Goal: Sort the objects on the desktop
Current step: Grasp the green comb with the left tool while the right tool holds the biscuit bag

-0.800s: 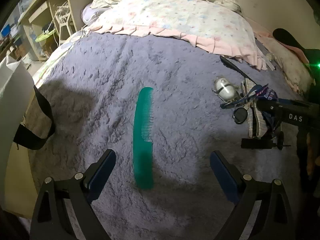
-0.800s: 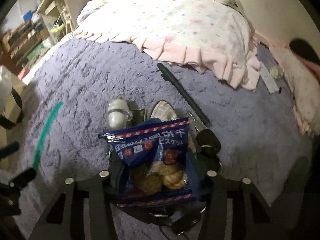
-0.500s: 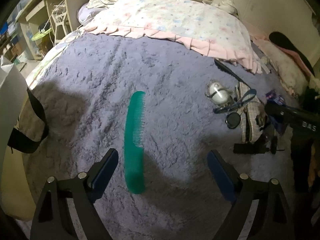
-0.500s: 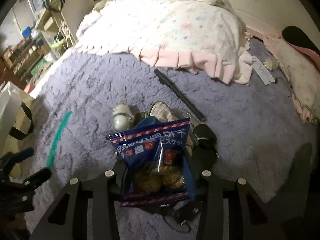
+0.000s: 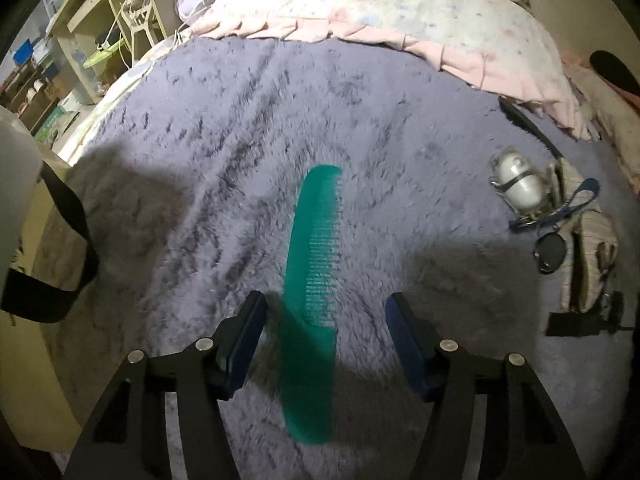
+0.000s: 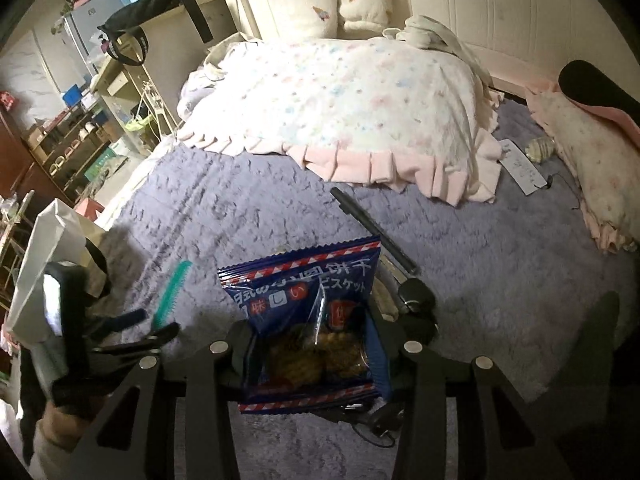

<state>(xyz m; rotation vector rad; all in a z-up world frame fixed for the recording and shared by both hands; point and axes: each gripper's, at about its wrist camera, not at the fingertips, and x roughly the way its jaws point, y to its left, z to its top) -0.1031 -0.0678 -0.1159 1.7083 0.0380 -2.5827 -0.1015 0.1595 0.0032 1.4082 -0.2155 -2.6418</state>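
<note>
Right gripper [image 6: 312, 344] clamped on the blue biscuit packet [image 6: 306, 320], held above the purple blanket [image 6: 500, 272]; left gripper [image 5: 322, 320] spread wide, green comb [image 5: 314, 276] flat on blanket between its fingers, untouched; farther right, clutter pile with small white bottle [image 5: 520, 180]; black pen [image 6: 374, 236] beyond packet; floral quilt [image 6: 340, 108] at back.

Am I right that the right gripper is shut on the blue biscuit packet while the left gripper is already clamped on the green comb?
Not quite. The left gripper is open: in the left wrist view its fingers straddle the green comb with gaps on both sides. The right gripper is indeed shut on the blue biscuit packet.
</note>
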